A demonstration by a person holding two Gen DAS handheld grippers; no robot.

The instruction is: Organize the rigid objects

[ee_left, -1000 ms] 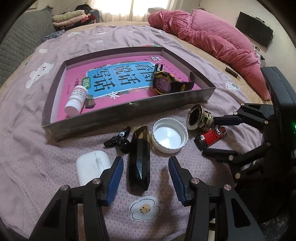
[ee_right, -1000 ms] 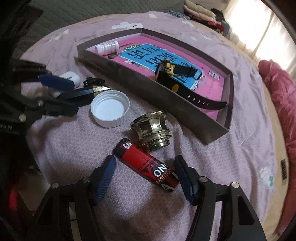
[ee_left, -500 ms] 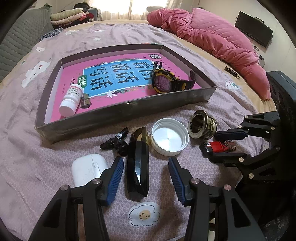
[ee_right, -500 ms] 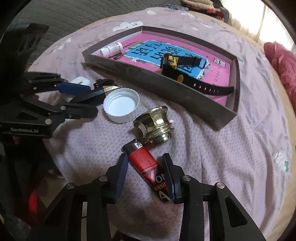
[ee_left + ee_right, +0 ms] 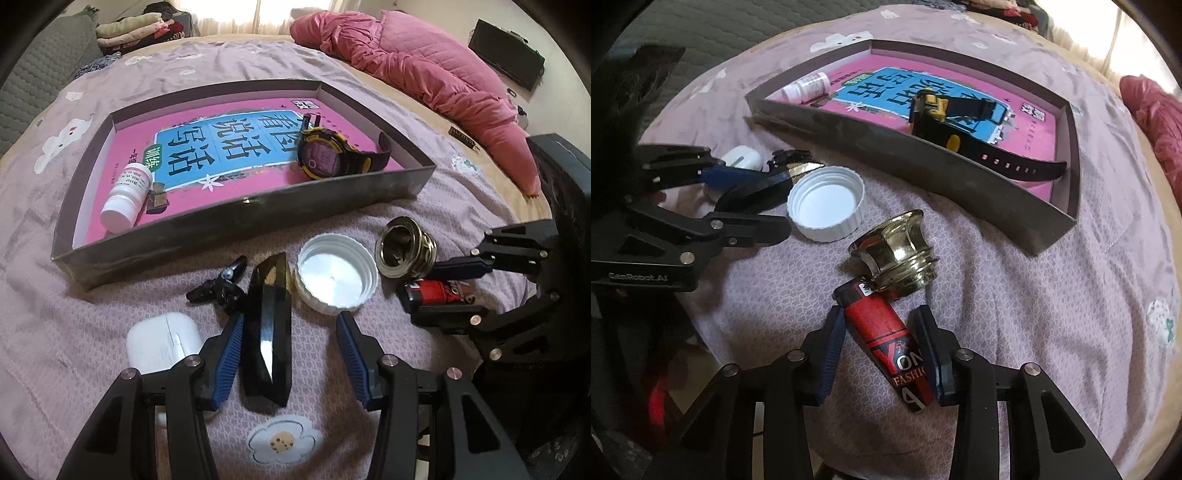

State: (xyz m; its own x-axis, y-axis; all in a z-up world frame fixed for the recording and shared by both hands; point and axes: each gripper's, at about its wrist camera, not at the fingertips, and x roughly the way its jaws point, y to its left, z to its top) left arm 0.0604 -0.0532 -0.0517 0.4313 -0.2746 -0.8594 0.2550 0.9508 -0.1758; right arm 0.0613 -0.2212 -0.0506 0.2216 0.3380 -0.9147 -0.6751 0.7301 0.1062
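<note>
My right gripper (image 5: 879, 343) pinches the red lighter (image 5: 886, 332), which touches the brass fitting (image 5: 897, 251) near the tray (image 5: 923, 162) front wall. My left gripper (image 5: 290, 354) stands spread around the black crystal (image 5: 267, 328), bare bedsheet beside it.

The red lighter (image 5: 891, 338) shows "YON" in large letters, "FASHIO" beneath it and a big "A" at its near end. The black body of the left gripper (image 5: 753, 201) carries a faint "GenRobot.AI" stamp. The pink book (image 5: 236, 147) lying in the tray (image 5: 258, 218) wears big black Chinese characters on a blue panel, 看图说话写话, with 训练 on a green tag beside them.
</note>
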